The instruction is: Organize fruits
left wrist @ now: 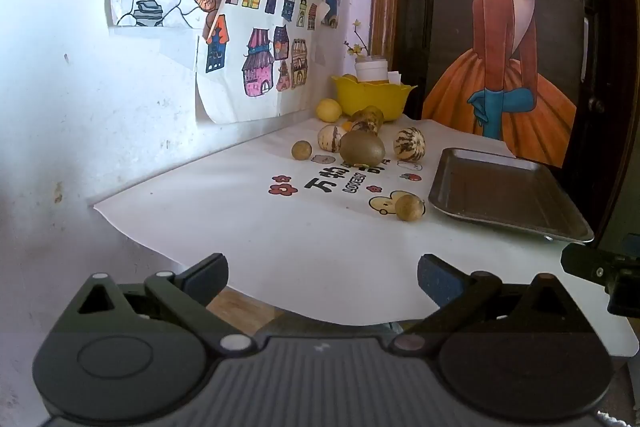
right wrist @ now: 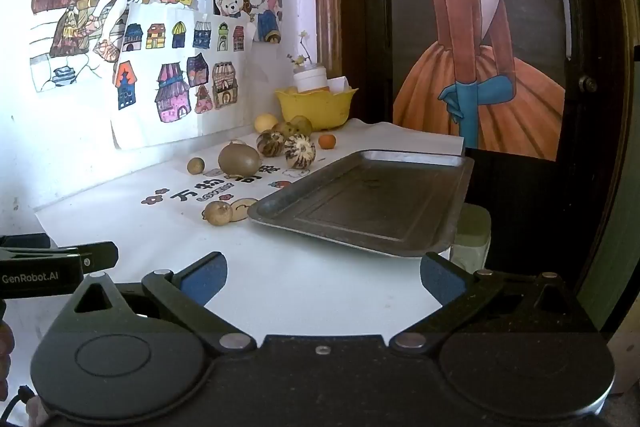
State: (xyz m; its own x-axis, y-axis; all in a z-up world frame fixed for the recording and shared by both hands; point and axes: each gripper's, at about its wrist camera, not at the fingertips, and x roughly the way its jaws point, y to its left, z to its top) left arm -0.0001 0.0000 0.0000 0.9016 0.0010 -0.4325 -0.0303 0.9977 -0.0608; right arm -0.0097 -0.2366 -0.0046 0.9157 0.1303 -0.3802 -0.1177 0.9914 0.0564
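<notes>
One word, "LOVELY", reads on the white cloth by the fruits.

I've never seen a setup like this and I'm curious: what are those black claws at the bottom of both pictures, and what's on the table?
They are two hand-held grippers, each with a camera looking along its fingers. One picture is from the left gripper, the other from the right gripper. Both are open and hold nothing. On the white cloth lie loose fruits: a kiwi, striped melons, a lemon and small brown ones. A yellow bowl stands at the back and a metal tray, with nothing on it, to the right.
</notes>
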